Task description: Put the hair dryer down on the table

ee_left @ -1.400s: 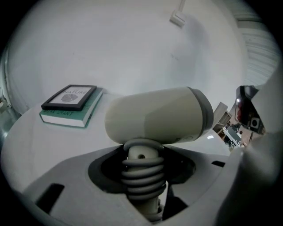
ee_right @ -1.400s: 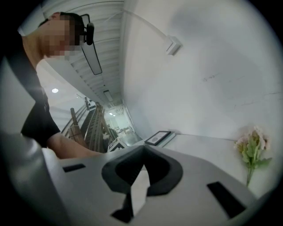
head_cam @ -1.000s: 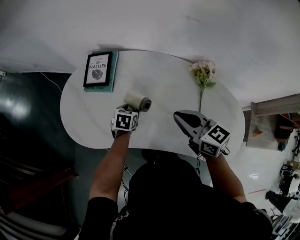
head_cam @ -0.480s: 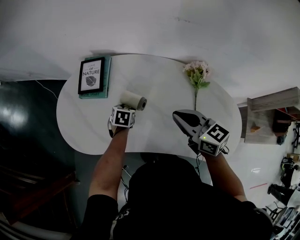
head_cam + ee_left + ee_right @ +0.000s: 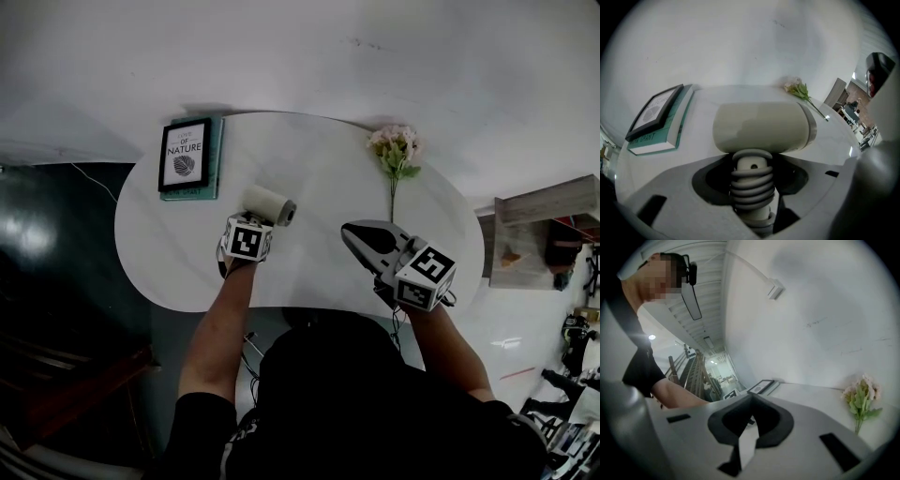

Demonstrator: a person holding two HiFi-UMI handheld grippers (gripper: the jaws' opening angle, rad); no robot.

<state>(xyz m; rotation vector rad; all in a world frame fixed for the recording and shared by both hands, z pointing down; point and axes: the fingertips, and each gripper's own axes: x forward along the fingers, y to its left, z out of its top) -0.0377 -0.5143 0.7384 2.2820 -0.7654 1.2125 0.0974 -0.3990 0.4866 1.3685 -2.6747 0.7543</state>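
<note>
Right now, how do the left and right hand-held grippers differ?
The left hand-held gripper has its jaws apart around the handle of the hair dryer; the right hand-held gripper has its jaws together, empty. The left points straight across the table; the right is angled toward the book. Both sit near the table's front edge.

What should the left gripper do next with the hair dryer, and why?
Probably draw the left gripper back off the handle. The hair dryer looks already laid on the table, and gaps show either side of its handle between the jaws, so it seems released.
</note>
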